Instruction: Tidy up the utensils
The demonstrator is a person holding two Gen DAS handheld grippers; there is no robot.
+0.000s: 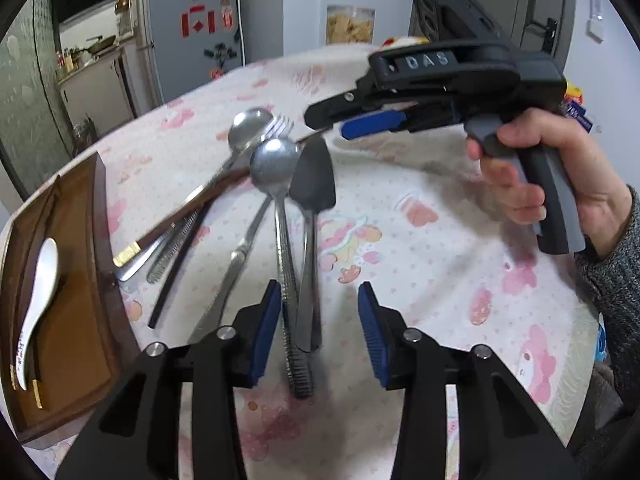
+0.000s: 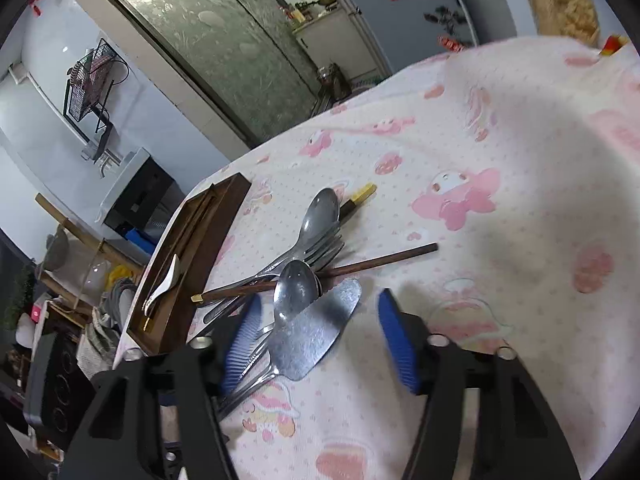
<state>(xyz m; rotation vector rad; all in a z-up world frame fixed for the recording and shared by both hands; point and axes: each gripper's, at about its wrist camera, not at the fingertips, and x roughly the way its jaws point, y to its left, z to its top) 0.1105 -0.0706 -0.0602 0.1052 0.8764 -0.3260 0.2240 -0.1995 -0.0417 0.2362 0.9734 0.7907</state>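
Both grippers (image 1: 318,332) (image 2: 316,344) are gaping empty over piled steel utensils (image 1: 280,200); a wooden tray (image 1: 80,280) is holding a white ceramic spoon (image 1: 38,304).

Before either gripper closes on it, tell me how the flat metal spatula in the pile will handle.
The spatula looks like stiff, polished steel, so it may slip between the pads. Its thin handle lies flat on the tablecloth beside other handles, probably awkward to pinch alone. A spoon overlaps its blade and would likely shift when it lifts.
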